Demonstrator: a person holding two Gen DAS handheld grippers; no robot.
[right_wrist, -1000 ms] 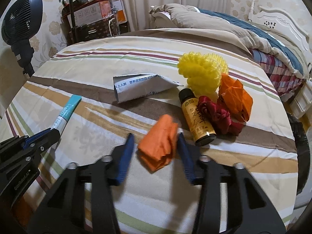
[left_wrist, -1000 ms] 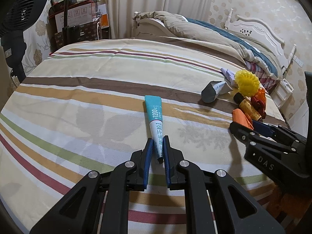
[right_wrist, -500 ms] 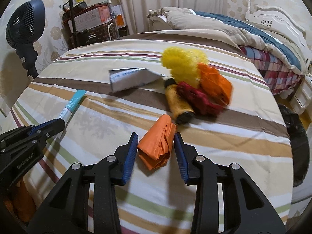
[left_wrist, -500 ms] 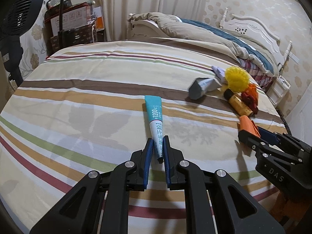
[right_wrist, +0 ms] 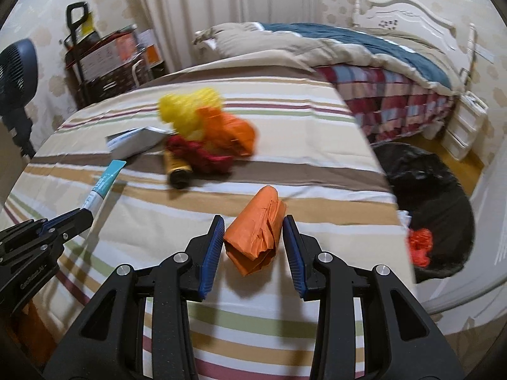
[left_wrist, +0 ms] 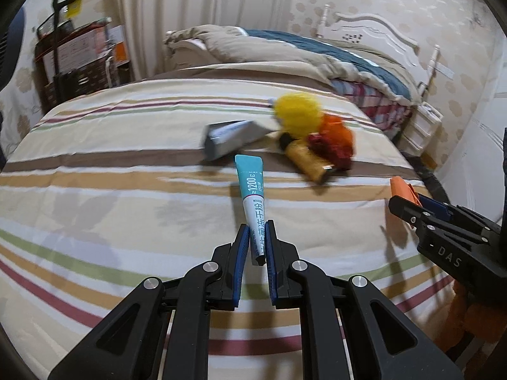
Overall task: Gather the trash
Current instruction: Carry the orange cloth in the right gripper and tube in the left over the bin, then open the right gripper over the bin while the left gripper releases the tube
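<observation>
My left gripper (left_wrist: 255, 240) is shut on a teal and white tube (left_wrist: 252, 186), held above the striped bedspread; the tube (right_wrist: 101, 186) also shows at the left of the right wrist view. My right gripper (right_wrist: 253, 247) is shut on a crumpled orange paper wad (right_wrist: 258, 231), whose tip (left_wrist: 400, 188) pokes out at the right of the left wrist view. On the bedspread lies a pile: a yellow mesh ball (right_wrist: 187, 110), an orange wad (right_wrist: 231, 133), a dark red wad (right_wrist: 202, 155), an amber bottle (right_wrist: 176, 171) and a grey carton (right_wrist: 136, 141).
A black trash bag (right_wrist: 427, 202) lies open on the floor to the right of the bed (right_wrist: 285, 164), with a red scrap (right_wrist: 420, 247) inside. A fan (right_wrist: 16, 76) and a cart with boxes (right_wrist: 104, 63) stand at the left. White drawers (right_wrist: 465, 123) sit beyond the bag.
Both grippers have lifted their loads and swung right across the bed. The right jaws closed on the orange wad. The pile has slid left in both views and the black bag has come into sight.
</observation>
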